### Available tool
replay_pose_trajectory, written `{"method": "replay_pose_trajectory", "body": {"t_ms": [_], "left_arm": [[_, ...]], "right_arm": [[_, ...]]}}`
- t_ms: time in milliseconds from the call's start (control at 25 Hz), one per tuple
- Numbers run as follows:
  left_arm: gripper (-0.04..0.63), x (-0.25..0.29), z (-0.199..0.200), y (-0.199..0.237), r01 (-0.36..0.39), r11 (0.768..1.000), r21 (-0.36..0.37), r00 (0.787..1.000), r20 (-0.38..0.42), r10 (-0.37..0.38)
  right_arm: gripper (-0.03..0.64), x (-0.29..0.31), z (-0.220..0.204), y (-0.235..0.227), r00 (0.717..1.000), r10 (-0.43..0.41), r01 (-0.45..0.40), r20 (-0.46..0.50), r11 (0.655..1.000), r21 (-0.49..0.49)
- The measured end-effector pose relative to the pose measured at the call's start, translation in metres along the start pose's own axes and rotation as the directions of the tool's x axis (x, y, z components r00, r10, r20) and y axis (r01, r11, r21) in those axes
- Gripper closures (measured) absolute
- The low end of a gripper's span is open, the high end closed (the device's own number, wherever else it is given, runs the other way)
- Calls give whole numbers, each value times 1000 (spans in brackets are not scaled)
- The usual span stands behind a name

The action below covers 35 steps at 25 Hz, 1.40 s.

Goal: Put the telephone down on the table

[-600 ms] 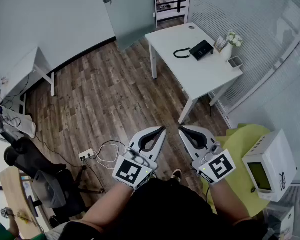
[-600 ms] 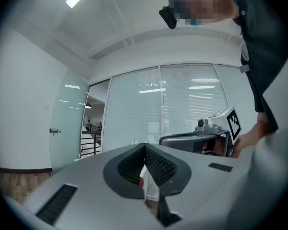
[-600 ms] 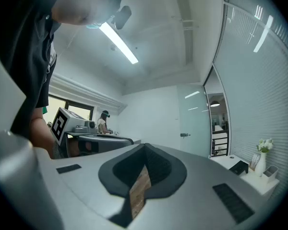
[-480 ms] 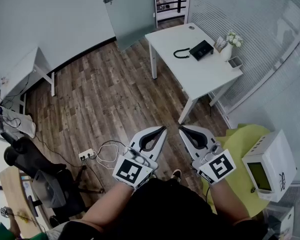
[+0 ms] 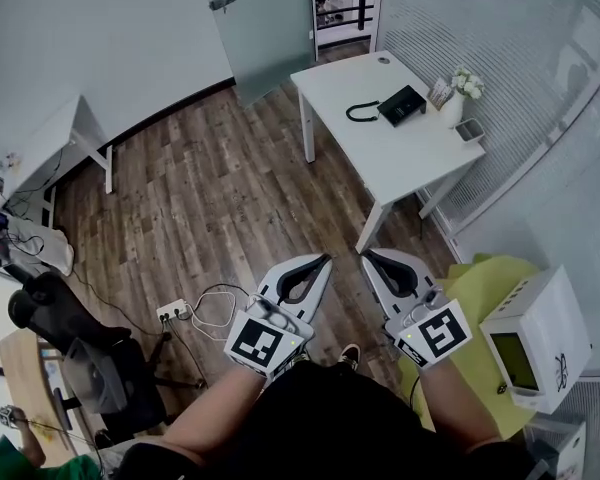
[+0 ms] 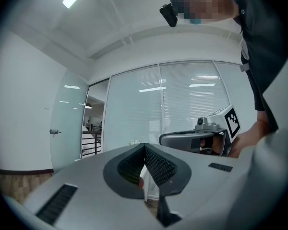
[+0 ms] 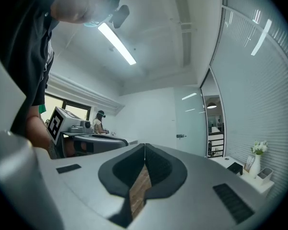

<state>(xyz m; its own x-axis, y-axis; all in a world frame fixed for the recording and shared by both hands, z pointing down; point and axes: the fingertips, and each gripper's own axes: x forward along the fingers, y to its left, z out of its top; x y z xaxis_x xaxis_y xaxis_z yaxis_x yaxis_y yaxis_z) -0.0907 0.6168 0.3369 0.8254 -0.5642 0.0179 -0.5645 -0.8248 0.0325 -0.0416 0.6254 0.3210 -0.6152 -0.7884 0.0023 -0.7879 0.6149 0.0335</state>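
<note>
The black telephone (image 5: pixel 403 103) rests on the white table (image 5: pixel 400 153) at the far right of the room, its handset and coiled cord (image 5: pixel 361 111) lying to its left. In the right gripper view the telephone (image 7: pixel 235 168) shows small at the right edge. Both grippers are held low in front of the person's body, well short of the table. My left gripper (image 5: pixel 327 257) is shut with nothing in it, and its pads meet in its own view (image 6: pixel 145 145). My right gripper (image 5: pixel 362 257) is shut and empty too (image 7: pixel 145 145).
A white vase of flowers (image 5: pixel 454 100) and a small flat device (image 5: pixel 470 127) stand beside the telephone. A white machine (image 5: pixel 536 334) sits on a yellow-green surface at the right. A black office chair (image 5: pixel 75 353), a power strip (image 5: pixel 173 310) with cables and a small desk (image 5: pixel 45 146) are at the left.
The view has shifted a little, so the table sits slightly higher in the frame. Both grippers keep the same shut pose.
</note>
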Motion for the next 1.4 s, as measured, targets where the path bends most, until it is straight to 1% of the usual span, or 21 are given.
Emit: {"method": "replay_pose_trajectory", "body": {"t_ms": [160, 280, 360, 480, 680, 840, 920, 1000, 1280, 1400], "left_arm": [[589, 8, -1, -4, -8, 1000, 13, 1000, -27, 8], [589, 16, 0, -10, -20, 999, 25, 1000, -21, 21], [589, 22, 0, -9, -34, 999, 12, 999, -18, 34], [589, 27, -3, -9, -54, 998, -17, 998, -22, 53], [589, 37, -2, -4, -61, 998, -11, 998, -17, 61], [589, 45, -7, 18, -76, 997, 2, 997, -21, 76], [589, 49, -12, 30, -66, 998, 14, 997, -36, 66], [589, 53, -16, 45, -52, 999, 6, 998, -44, 52], [589, 56, -16, 114, -57, 998, -15, 998, -7, 57], [589, 59, -17, 141, -47, 999, 1, 999, -10, 47]], "right_arm": [[594, -2, 2, -8, 1000, 18, -18, 10, 1000, 1], [594, -6, 2, -15, 999, 36, -35, 15, 999, -8], [594, -6, 1, -20, 999, 45, -45, 20, 999, -2], [594, -8, -7, -26, 998, 55, -55, 2, 998, -2], [594, -3, -11, -37, 998, 69, -69, 3, 998, 11], [594, 19, -22, -42, 997, 75, -75, -4, 997, 34], [595, 32, -25, -43, 997, 78, -78, -5, 996, 40], [595, 47, -28, -45, 997, 82, -82, -9, 996, 34], [595, 113, -28, -52, 996, 87, -87, -1, 994, 60], [595, 139, -27, -57, 997, 81, -80, -1, 995, 61]]}}
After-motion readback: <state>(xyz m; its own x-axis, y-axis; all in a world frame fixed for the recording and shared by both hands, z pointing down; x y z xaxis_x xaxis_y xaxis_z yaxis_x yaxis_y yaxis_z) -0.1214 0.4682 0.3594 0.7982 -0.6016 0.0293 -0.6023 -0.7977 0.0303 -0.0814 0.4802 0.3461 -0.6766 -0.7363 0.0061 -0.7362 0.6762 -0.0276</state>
